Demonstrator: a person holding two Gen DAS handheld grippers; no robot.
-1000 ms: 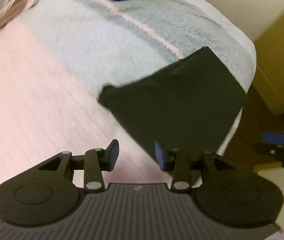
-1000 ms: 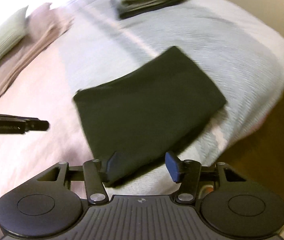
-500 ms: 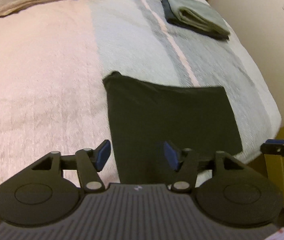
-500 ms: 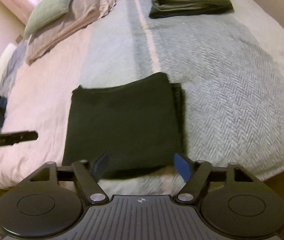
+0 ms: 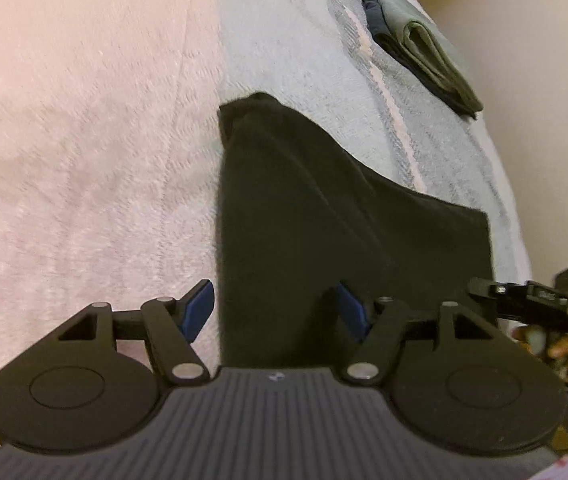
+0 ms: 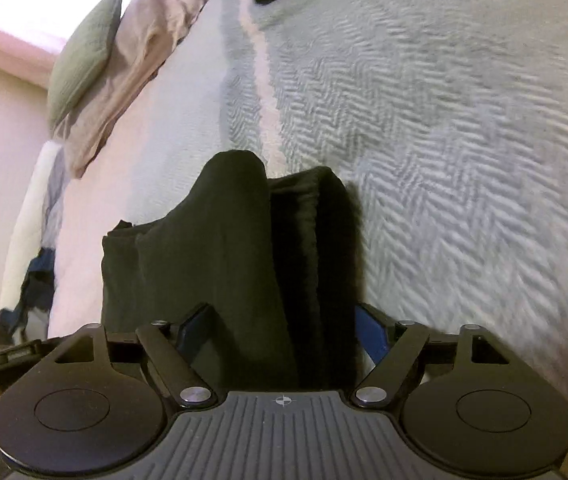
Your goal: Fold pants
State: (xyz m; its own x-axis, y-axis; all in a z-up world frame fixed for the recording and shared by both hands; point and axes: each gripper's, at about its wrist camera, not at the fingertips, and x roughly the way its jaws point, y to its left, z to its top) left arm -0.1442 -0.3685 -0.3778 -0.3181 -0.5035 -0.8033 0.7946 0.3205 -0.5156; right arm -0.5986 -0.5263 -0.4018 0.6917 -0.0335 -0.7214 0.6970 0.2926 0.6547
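Since a second ago both grippers have dropped close over the near edge of the folded black pants (image 5: 324, 216), which lie on the bed's blanket (image 5: 83, 120) with the folded stack (image 5: 424, 48) at 1 o'clock. The left gripper (image 5: 273, 308) is opening, cloth between its jaws but not pinched. The right gripper (image 6: 279, 328) stands fully spread astride the pants' right edge, so a further fold or lift looks imminent.
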